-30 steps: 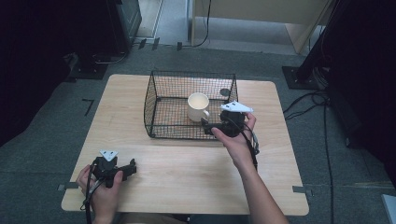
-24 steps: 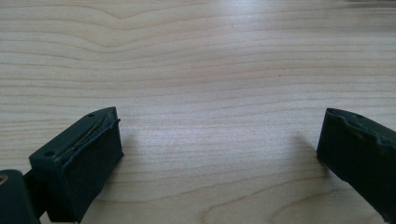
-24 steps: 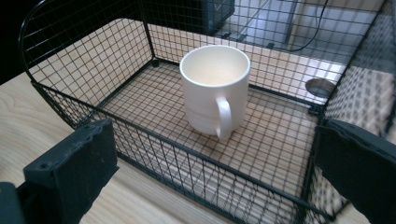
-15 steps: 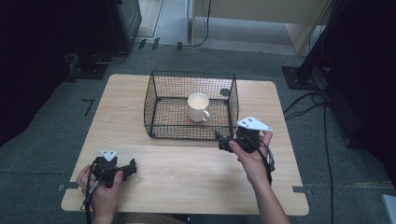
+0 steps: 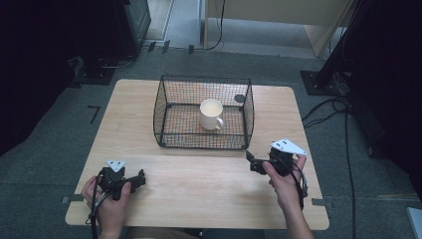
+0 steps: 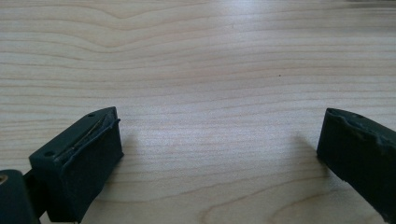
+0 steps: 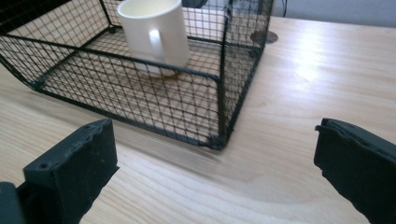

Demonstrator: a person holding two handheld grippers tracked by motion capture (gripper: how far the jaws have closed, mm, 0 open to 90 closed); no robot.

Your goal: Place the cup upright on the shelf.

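A cream mug (image 5: 211,114) stands upright inside a black wire basket (image 5: 248,117) at the back middle of the wooden table (image 5: 199,194). My right gripper (image 5: 252,162) is held in front of the basket's right corner, apart from it, open and empty. In the right gripper view its jaws stand wide apart (image 7: 214,130), with the basket (image 7: 219,79) and the mug (image 7: 154,32) beyond them. My left gripper (image 5: 141,178) rests near the front left edge, open. The left gripper view has only bare wood between the jaws (image 6: 219,135).
A small dark round disc (image 5: 239,98) lies on the table just behind the basket's right side, also in the right gripper view (image 7: 264,36). Cables (image 5: 343,124) trail on the grey floor to the table's right.
My right gripper has drawn back from the basket's right side toward the front right of the table, open. The mug stays in the basket. The left gripper has not moved.
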